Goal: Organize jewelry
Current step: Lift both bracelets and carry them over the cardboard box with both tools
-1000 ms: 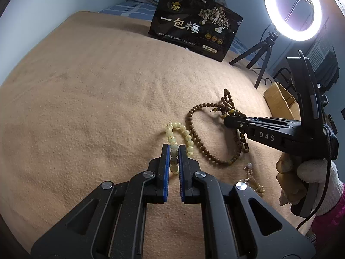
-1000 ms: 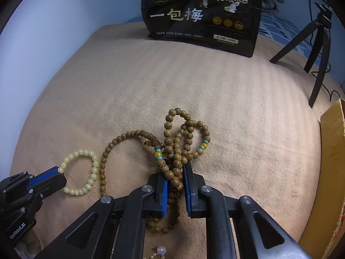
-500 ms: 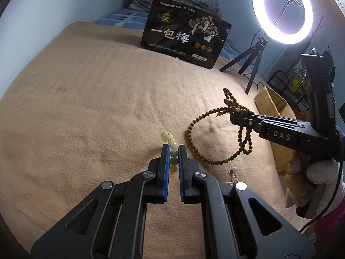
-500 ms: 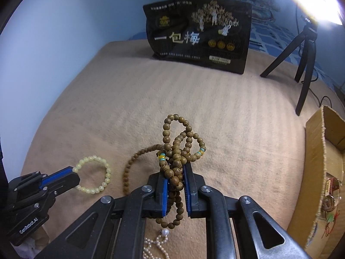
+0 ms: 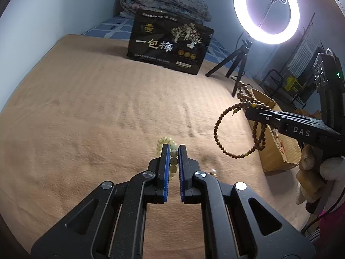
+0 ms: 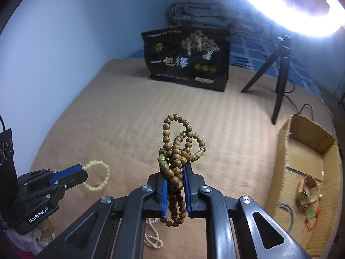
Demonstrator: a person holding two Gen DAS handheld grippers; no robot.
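R gripper (image 6: pixel 174 181) pinches wooden bead strand (image 6: pixel 175 149), hanging loose; cardboard box (image 6: pixel 306 151) lies right, near. L gripper (image 5: pixel 173 157) pinches pale bracelet (image 6: pixel 97 176), farther from box.

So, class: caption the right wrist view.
Right hand-held gripper lifts brown wooden beads beside open cardboard box.
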